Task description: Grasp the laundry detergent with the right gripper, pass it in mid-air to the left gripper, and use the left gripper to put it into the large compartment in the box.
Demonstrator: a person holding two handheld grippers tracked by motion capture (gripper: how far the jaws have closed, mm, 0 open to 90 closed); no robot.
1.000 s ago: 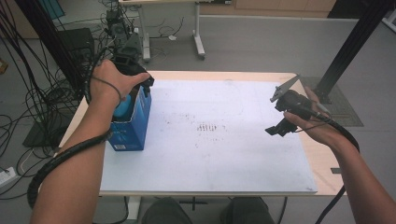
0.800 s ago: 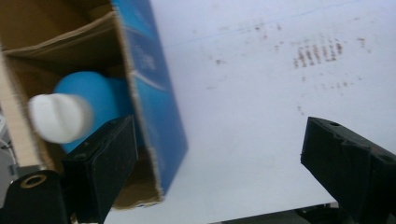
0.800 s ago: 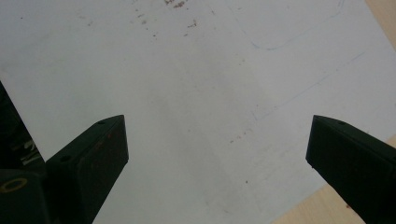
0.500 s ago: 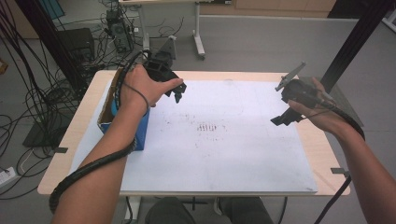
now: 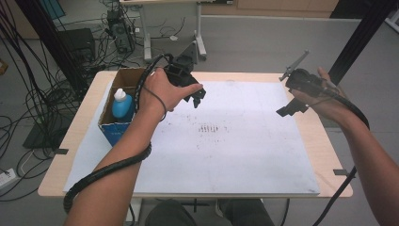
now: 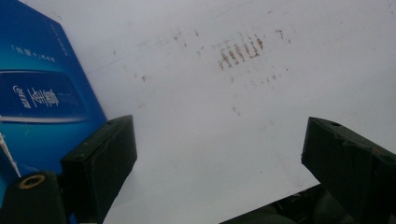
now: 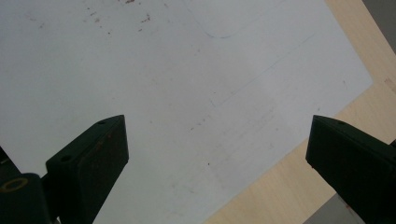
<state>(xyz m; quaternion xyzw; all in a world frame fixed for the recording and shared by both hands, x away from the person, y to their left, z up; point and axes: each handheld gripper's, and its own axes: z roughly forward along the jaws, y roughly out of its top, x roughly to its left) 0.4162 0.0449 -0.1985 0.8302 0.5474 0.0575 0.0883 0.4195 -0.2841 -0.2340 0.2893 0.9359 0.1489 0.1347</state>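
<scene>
- My left gripper [image 5: 196,96] hovers over the white sheet [image 5: 226,155]. Its black, blocky jaws have just been opening; they stand wide apart with nothing between them.
- My right gripper [image 5: 288,107] hangs above the sheet's right side, jaws spread wide and empty.
- The sheet is flat and matte, with rusty scuff marks [image 5: 207,129] in short rows near its middle.
- The pale wooden table [image 5: 324,155] shows as a smooth border around it.
- Just left of my left hand [image 5: 164,92], a blue cardboard box [image 5: 110,129] stands open-topped at the table's left edge.
- A rounded blue bottle [image 5: 121,104] with a white cap stands upright inside it.
</scene>
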